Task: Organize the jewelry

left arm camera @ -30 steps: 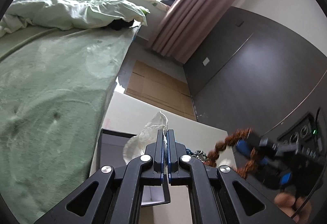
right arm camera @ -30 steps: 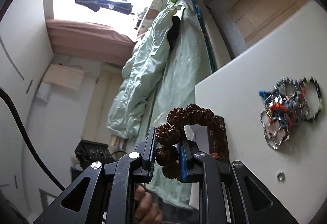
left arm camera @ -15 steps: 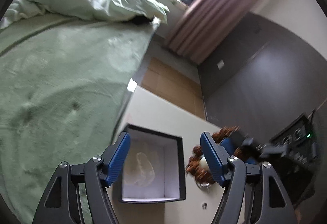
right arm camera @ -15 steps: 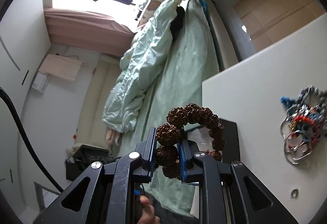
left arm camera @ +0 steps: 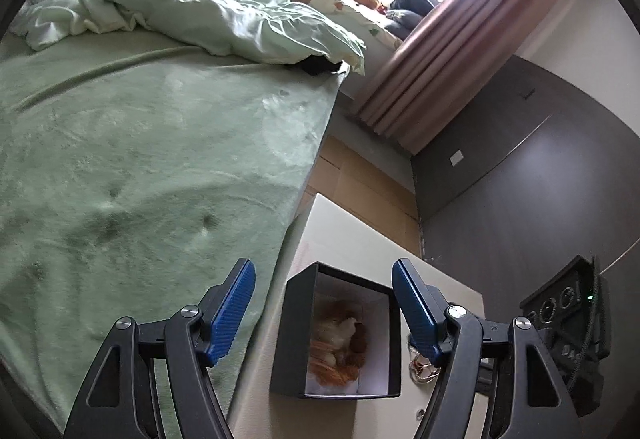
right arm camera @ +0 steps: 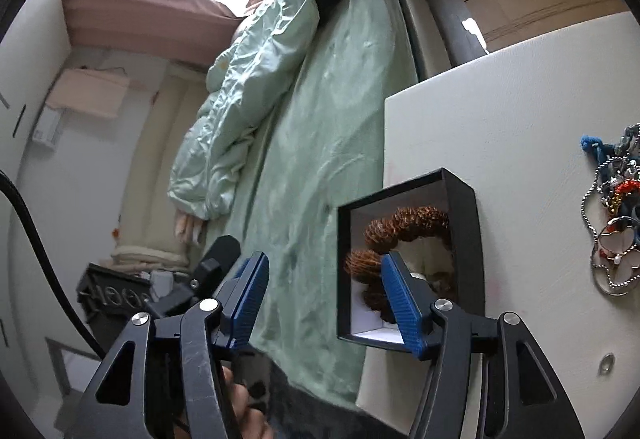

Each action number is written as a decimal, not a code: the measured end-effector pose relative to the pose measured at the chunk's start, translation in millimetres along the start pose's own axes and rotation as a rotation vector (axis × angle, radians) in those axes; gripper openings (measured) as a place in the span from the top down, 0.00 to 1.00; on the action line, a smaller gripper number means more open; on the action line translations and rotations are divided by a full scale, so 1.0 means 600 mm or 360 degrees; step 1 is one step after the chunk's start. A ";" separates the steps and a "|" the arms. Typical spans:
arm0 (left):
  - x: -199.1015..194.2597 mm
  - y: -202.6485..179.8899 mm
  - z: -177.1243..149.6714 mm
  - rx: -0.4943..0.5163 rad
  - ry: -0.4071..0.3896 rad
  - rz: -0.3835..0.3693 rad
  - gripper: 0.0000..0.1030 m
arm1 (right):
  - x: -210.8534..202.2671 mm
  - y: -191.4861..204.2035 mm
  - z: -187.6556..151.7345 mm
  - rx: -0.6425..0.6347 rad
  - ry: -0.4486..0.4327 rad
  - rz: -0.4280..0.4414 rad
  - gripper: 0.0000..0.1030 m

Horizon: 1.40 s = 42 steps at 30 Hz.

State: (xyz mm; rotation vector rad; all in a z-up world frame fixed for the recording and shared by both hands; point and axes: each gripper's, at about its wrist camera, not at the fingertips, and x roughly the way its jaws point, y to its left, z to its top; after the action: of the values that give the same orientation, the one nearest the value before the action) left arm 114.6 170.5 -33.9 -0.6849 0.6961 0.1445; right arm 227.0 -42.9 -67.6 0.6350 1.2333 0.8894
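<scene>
Bottom of the left wrist view: the left gripper (left arm camera: 322,307) stands spread wide, blue pads well apart, nothing pinched between them. Just beyond, framed between its fingers in the lower centre, sits the black box (left arm camera: 290,323), open-topped with a white lining, on the white table (left arm camera: 340,231). Down inside lies the brown bead bracelet (left arm camera: 340,355), blurred here, curled on the box floor.

Over to the right wrist view: the right gripper (right arm camera: 322,293) fills the bottom, its jaws opening, pads clear of everything, nothing between them. The right-hand blue pad crosses in front of the box in the lower centre, and the knobbly brown beads arc along the inside, free of the pads. A hand (right arm camera: 244,415) shows at the bottom edge under the gripper.

Further out, at the right edge, a tangled jewelry pile (right arm camera: 612,223) rests on the table, well apart from the box. Lower right, a small metal ring (right arm camera: 607,360) lies alone.

Beyond the table, the green bed (left arm camera: 140,167) stretches across the left of the frame.
</scene>
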 end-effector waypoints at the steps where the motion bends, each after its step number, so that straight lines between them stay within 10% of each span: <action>1: 0.001 -0.002 0.000 0.0012 0.0000 0.0004 0.30 | -0.004 -0.001 0.000 0.0003 -0.0002 0.0011 0.42; 22: 0.046 -0.174 -0.097 0.0556 0.0129 -0.0089 0.30 | -0.191 -0.078 -0.017 -0.0051 -0.0254 -0.0417 0.42; 42: 0.202 -0.289 -0.167 0.0722 0.0643 0.0058 0.30 | -0.302 -0.192 -0.008 0.0285 -0.0449 -0.0443 0.42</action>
State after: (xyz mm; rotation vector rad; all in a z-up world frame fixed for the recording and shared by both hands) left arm 212.2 -37.9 -74.4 -0.2632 1.0871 -0.1225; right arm 233.4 -257.5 -68.3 0.6851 1.1181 0.4438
